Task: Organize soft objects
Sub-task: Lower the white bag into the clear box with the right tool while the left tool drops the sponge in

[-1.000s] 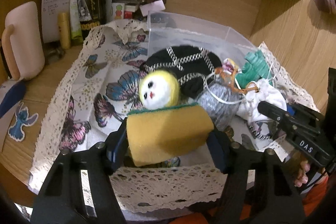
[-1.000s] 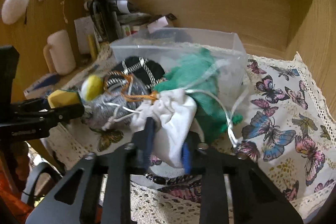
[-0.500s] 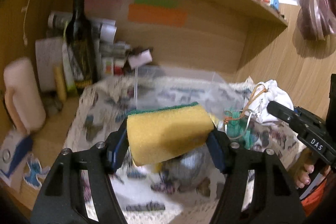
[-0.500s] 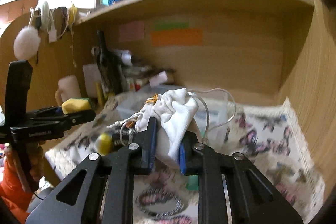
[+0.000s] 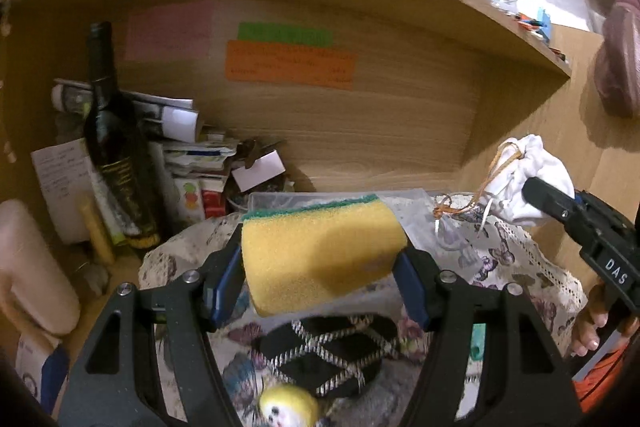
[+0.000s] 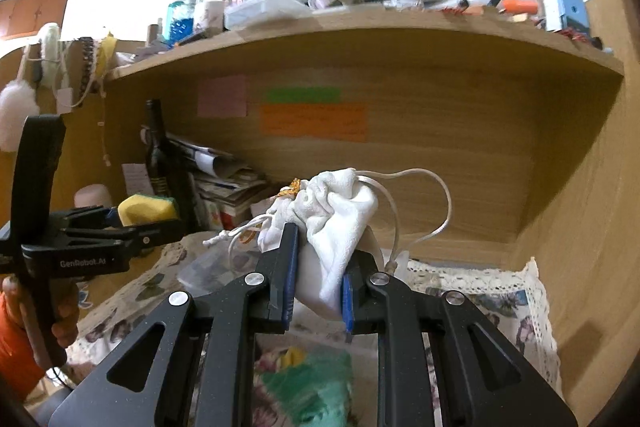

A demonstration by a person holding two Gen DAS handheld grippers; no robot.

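my left gripper [image 5: 322, 267] pinches the yellow sponge [image 5: 320, 251] across its short sides, green scrub face up, raised above the butterfly cloth [image 5: 516, 259] so it clears the clutter. my right gripper [image 6: 316, 287] squeezes the white drawstring pouch [image 6: 336, 223] low on its body (cords dangling free). the clear plastic bin [image 5: 280, 199] behind the sponge looks like where both belong, 2 soft things at once.
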